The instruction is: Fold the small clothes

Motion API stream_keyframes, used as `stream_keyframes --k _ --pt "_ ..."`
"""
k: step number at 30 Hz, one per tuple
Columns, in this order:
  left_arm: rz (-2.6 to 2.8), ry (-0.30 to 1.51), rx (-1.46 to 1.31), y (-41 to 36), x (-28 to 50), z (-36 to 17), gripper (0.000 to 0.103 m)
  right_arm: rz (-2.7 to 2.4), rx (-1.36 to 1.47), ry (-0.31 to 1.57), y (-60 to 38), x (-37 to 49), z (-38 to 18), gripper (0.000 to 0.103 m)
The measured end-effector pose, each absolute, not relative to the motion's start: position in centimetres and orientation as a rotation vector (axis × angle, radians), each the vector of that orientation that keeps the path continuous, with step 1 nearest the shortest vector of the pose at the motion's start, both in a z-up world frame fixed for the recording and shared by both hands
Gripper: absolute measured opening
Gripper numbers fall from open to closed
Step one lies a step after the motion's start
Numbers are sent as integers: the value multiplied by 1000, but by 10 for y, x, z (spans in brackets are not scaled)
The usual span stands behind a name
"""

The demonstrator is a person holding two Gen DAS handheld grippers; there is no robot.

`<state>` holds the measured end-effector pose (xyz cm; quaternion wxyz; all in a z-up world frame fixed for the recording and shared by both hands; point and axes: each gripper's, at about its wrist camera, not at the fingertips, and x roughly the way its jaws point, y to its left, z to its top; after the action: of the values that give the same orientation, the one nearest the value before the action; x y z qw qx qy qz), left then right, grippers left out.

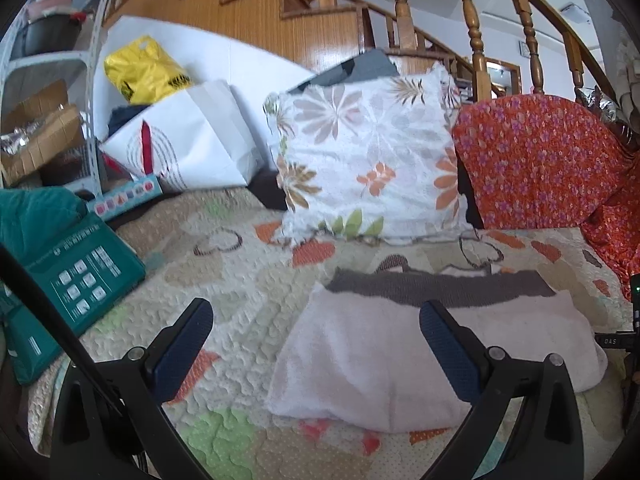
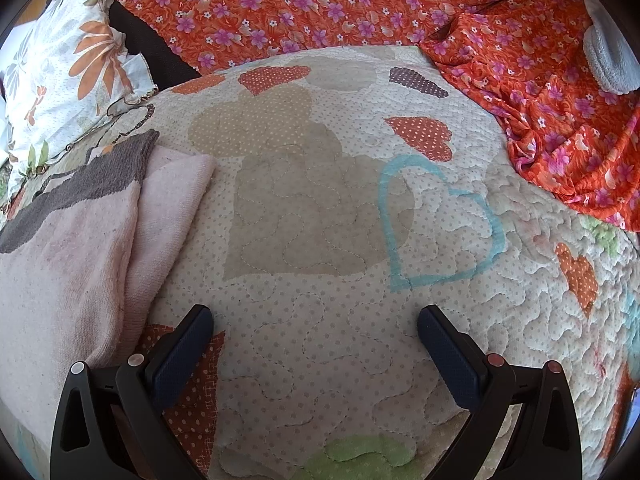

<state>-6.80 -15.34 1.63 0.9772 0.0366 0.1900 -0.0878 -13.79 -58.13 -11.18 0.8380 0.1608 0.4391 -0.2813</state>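
black gripper (image 1: 316,316), blue ribbed pads (image 1: 448,344)

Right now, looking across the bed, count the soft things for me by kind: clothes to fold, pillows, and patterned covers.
Clothes to fold: 1, the pink and grey knit garment
Pillows: 1, the floral pillow
Patterned covers: 2, the heart quilt and the orange flowered cloth
Total: 4

A home — quilted bedspread (image 2: 320,208), floral cushion (image 1: 368,152), wooden staircase (image 1: 248,4).
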Motion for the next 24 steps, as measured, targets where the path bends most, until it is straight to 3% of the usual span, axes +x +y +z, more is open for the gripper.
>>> stream_keyframes --k 18,20,24 --pt "-137 581 88 -137 -34 -5 103 -626 386 1006 -588 -135 -107 103" --pt "-135 598 84 -135 -30 -6 103 -640 414 1019 -591 -139 -99 100" --pt "-138 626 66 -131 -24 -8 103 -670 489 967 -595 -155 -71 78"
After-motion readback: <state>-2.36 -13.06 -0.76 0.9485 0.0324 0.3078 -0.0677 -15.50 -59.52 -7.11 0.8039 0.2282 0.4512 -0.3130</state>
